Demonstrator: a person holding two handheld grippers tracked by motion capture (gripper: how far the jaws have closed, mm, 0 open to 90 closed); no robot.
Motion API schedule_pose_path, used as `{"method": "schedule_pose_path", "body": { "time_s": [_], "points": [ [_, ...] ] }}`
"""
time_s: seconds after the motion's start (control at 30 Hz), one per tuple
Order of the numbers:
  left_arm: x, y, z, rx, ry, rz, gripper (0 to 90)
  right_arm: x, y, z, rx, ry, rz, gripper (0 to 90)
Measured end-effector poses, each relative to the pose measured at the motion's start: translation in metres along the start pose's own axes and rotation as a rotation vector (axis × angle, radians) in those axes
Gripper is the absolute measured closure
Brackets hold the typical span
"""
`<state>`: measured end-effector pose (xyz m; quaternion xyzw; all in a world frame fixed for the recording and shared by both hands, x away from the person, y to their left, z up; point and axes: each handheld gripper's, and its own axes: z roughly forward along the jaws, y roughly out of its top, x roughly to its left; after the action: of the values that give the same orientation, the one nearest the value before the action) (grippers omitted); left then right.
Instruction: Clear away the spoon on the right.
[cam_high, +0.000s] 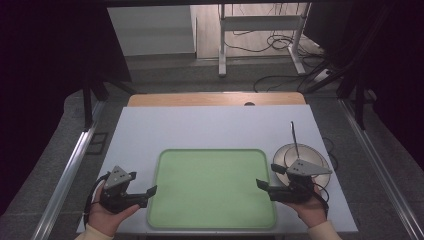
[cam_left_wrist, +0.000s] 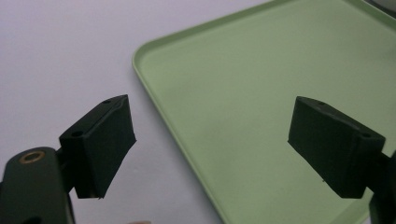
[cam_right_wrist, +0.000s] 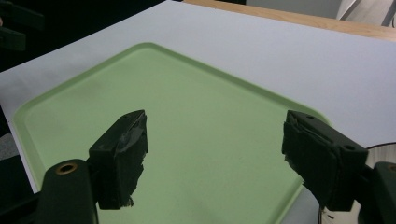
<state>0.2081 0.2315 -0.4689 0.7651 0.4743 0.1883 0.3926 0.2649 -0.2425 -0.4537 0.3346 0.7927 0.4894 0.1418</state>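
The left gripper (cam_high: 145, 194) and right gripper (cam_high: 265, 179) hover released at the green tray's (cam_high: 212, 155) side edges, holding nothing. The right hand (cam_high: 312, 207) hides part of the plate (cam_high: 320, 156) near the table's (cam_high: 210, 125) right edge; what the thin utensil (cam_high: 295, 140) in it is cannot be told.

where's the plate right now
In the high view the plate sits on the white table just off the right edge of the green tray, behind the right gripper, with a thin utensil resting in it.

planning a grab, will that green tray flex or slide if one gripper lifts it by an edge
The green tray looks moulded and thin, so probably stiff yet light. Its smooth, low rim gives the jaws little to bite, so it may slip. Being wide and flat on the table, it would likely tilt under a one-sided lift.
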Motion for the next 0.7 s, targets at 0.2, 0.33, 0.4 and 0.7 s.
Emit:
{"method": "schedule_pose_path", "body": {
  "time_s": [0.2, 0.33, 0.4, 0.7],
  "points": [
    [-0.002, -0.0026, 0.0005, 0.002, 0.002, 0.009, 14.3, -0.0021, -0.0003, 0.0013, 0.012, 0.008, -0.009, 21.9],
    [-0.0003, -0.0047, -0.0033, -0.003, -0.001, 0.002, 14.3, 0.0012, 0.001, 0.0007, 0.011, 0.006, -0.014, 21.9],
    [-0.0005, -0.0044, -0.0048, -0.009, -0.001, 0.005, 14.3, 0.003, 0.0018, 0.0002, 0.009, -0.003, -0.013, 21.9],
    [-0.0008, -0.0035, 0.0025, 0.014, -0.01, 0.017, 14.1, 0.0029, 0.0017, 0.0029, 0.017, 0.003, -0.017, 21.9]
  ]
}}
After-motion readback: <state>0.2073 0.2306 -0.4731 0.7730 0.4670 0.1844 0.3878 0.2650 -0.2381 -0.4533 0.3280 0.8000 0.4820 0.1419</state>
